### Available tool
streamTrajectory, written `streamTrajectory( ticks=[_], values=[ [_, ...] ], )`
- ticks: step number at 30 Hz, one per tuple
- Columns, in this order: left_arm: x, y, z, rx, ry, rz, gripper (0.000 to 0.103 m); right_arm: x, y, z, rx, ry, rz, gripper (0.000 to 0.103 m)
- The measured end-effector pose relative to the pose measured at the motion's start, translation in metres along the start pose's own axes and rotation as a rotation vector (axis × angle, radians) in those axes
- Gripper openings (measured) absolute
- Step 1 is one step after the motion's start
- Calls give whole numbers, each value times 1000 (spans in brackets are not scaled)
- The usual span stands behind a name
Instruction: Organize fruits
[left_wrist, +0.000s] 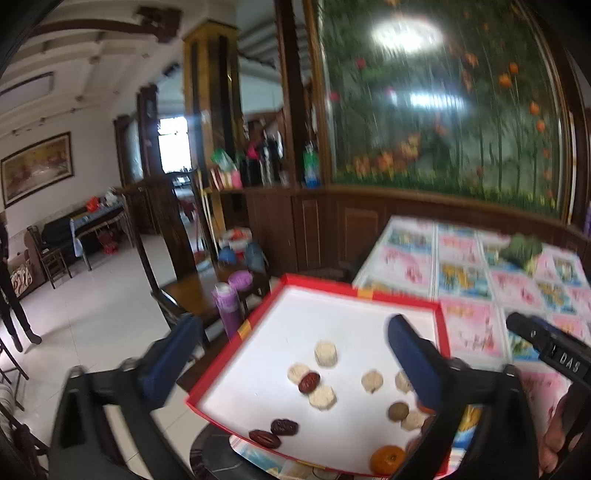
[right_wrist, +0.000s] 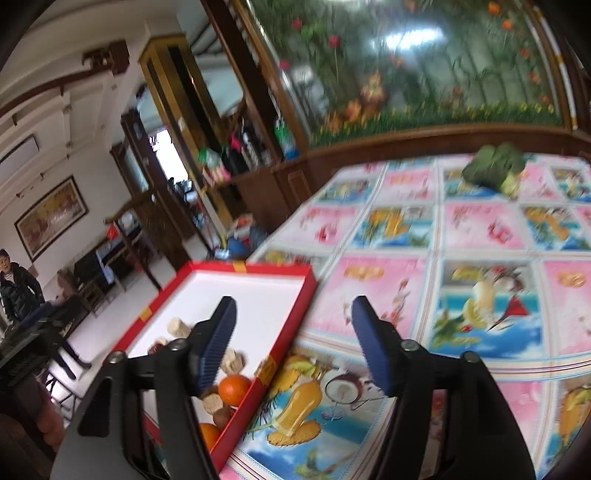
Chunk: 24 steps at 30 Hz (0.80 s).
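Holding both tongs wide and empty, I have my left gripper (left_wrist: 291, 354) over the near-left part of the tray (left_wrist: 258, 332), its left finger out past the tray's edge above the floor and its right finger above the white bottom. My right gripper (right_wrist: 293, 338) spans the tray's right wall, left finger over the fruit, right finger over the tablecloth (right_wrist: 480, 229).

Nearest to me in the tray lies an orange (left_wrist: 388, 459) by the near wall; the right view shows a second one (right_wrist: 209, 435) closer still, part hidden by my finger. Two dates (left_wrist: 274, 432) lie side by side near the near-left corner. A brown nut (left_wrist: 398, 411) sits just beside a pale puffed piece. Farther in, a third date (left_wrist: 309, 382) touches two pale pieces (left_wrist: 322, 397), and more of those pale pieces are scattered toward the middle. The far half of the tray is bare white.

In the left view my other tongs' tip shows at the right edge, over the cloth.

Beyond the tray, the cloth runs in fruit-printed squares, and a green vegetable (right_wrist: 495, 168) lies near its far edge, well apart from the tray. To the left, off the table, a purple bottle (left_wrist: 229, 306) stands on a dark wooden seat. Behind all is a wooden panel and a flower mural (left_wrist: 443, 103).
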<state>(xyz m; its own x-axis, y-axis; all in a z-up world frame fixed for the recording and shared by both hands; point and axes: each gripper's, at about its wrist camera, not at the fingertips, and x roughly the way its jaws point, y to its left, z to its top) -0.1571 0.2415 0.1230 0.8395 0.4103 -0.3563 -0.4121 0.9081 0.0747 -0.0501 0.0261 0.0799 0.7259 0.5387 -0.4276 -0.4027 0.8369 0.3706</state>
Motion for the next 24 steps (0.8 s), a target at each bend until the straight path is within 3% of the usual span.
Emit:
streamTrajectory(
  ticks=[3,8,13,16,18,21,24],
  values=[
    [-27,6,7,-13,-125,39,103,-29,7,2,-30,-99,-11,86],
    [-42,4,21,0,-130,11,103,-78,24,3,-87,-215,6,103],
    [-48,-5,19,16,-88,-40,103,-118,46,-2,-178,-302,42,103],
    [-53,-14,16,40,-77,-61,103,-130,53,-10,-204,-286,89,103],
    [-53,-18,15,46,-61,-94,103,-144,50,-21,-206,-361,143,103],
    [-55,-21,12,44,-39,-136,103,-152,52,-23,-253,-391,72,103],
    [-57,-21,11,41,-31,-133,103,-154,44,-20,-217,-401,62,103]
  ],
)
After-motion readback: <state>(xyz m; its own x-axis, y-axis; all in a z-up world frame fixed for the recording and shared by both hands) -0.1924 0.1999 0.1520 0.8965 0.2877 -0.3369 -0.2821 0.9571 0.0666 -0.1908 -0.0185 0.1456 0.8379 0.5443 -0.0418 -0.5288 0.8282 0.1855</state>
